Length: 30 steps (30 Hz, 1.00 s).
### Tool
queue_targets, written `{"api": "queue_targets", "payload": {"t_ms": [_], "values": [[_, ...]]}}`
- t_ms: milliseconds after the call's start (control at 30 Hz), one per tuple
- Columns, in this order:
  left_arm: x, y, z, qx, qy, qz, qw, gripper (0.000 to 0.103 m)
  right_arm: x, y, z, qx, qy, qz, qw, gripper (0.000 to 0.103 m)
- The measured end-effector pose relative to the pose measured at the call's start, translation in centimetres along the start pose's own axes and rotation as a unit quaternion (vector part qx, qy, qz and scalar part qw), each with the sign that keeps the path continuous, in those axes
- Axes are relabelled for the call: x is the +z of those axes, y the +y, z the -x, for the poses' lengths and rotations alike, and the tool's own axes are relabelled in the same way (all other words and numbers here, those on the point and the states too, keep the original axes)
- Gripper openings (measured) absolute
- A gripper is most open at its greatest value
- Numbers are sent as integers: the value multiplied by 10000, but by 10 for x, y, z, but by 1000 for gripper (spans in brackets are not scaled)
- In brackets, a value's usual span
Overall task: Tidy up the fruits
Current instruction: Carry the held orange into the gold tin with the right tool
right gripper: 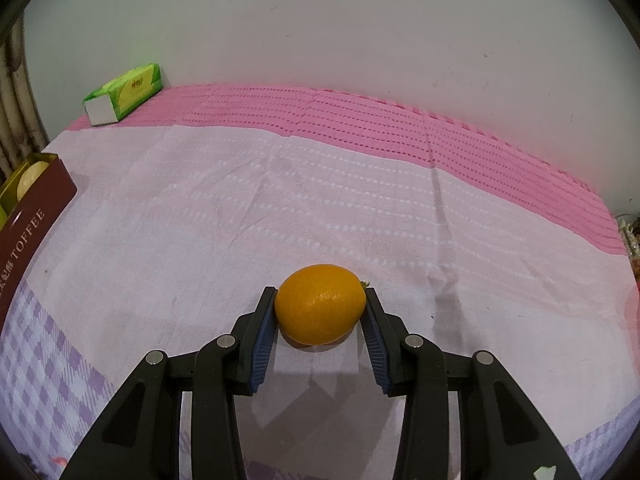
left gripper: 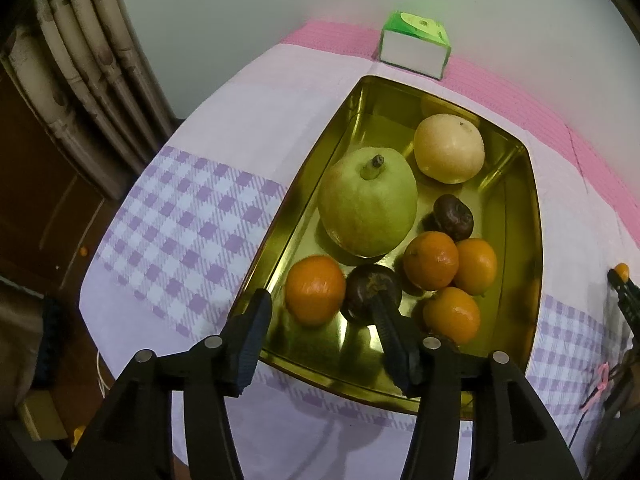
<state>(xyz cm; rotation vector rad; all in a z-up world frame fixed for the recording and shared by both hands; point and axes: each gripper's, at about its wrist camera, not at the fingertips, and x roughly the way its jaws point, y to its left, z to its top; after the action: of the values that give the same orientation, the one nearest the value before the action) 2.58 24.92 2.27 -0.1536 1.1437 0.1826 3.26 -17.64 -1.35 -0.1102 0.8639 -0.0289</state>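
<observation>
A: Left wrist view first. What do the left tongs (left gripper: 322, 308) have?

B: Nothing. They stand wide apart over the near end of the gold tin (left gripper: 516, 216), one finger outside its left rim, the other over a dark fruit (left gripper: 370, 286). An orange (left gripper: 315, 290) sits between them, untouched.

A: And the rest of the tin?

B: A big green fruit (left gripper: 368, 200) in the middle, a pale yellow fruit (left gripper: 449, 148) at the far end, a second dark fruit (left gripper: 454, 216) to the right, and three oranges (left gripper: 452, 272) clustered near right. The tin lies on the counter (left gripper: 192, 200) with its checked cloth; a green box (left gripper: 414, 46) stands far off by the wall.

A: Right wrist view?

B: The right tongs (right gripper: 320, 306) are closed partway, both pads pressing the sides of a lone orange (right gripper: 320, 304), which rests on the white cloth, well right of the tin (right gripper: 38, 200). The box (right gripper: 124, 94) is far left.
</observation>
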Motion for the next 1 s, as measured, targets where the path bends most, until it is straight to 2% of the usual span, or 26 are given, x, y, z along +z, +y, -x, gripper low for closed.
{"api": "queue_targets", "payload": {"t_ms": [67,133,367,700,1000], "values": [[0,1,2,-23,-29,20,10000,58,-1,2,2,-37,7,17,10000,38],[-1,2,5,-37,-61,49,10000,65,-1,3,6,-57,-3,-4,10000,38],[-1,5,18,-50,-270,84,9996,69,3,21,29,95,-143,89,9998,38],[-5,10,45,-43,-651,102,9978,75,22,88,71,887,-420,483,9940,38],[-10,29,62,58,-797,357,9962,78,35,174,98,1751,-563,1146,9762,38]]}}
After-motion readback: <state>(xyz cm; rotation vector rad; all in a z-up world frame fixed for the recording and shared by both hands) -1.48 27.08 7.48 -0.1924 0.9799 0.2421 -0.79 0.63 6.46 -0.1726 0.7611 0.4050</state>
